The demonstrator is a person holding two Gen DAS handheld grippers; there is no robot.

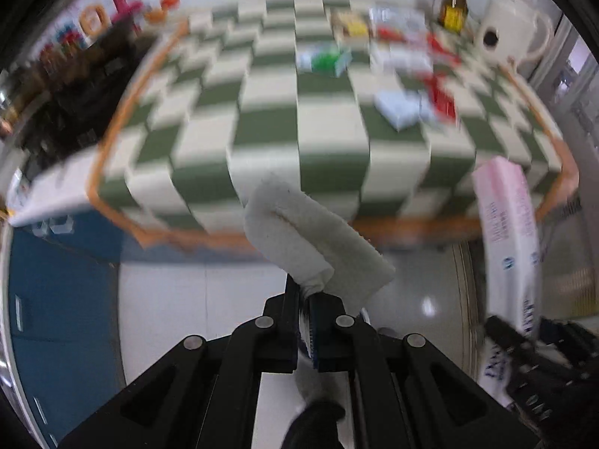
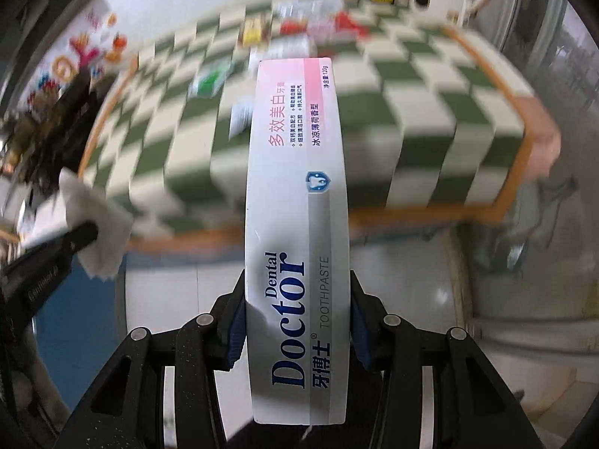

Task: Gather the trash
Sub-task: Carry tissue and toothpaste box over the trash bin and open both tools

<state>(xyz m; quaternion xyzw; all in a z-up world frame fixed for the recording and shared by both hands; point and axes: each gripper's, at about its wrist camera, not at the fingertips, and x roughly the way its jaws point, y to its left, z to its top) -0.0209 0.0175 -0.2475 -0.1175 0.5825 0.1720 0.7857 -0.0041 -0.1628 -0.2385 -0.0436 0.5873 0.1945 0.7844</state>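
In the left wrist view, your left gripper (image 1: 305, 321) is pinching one folded white tissue (image 1: 312, 241), which is sticking up and forward past the near edge of the checkered surface (image 1: 262, 131). The far end of that surface is smeared by blur: the packets (image 1: 408, 71) there are too indistinct to count, though one brown bottle (image 1: 455, 3) and one white kettle (image 1: 511, 24) are showing. At the right edge, one toothpaste box (image 1: 509, 243) is partly cut off by your right gripper (image 1: 524, 351).

In the right wrist view, your right gripper (image 2: 297, 329) is clamping the single toothpaste box (image 2: 297, 194) by its long sides, its lower end running out of sight between the fingers. At the left, your left gripper (image 2: 80, 235) is holding the tissue (image 2: 99, 224), its body mostly cropped.
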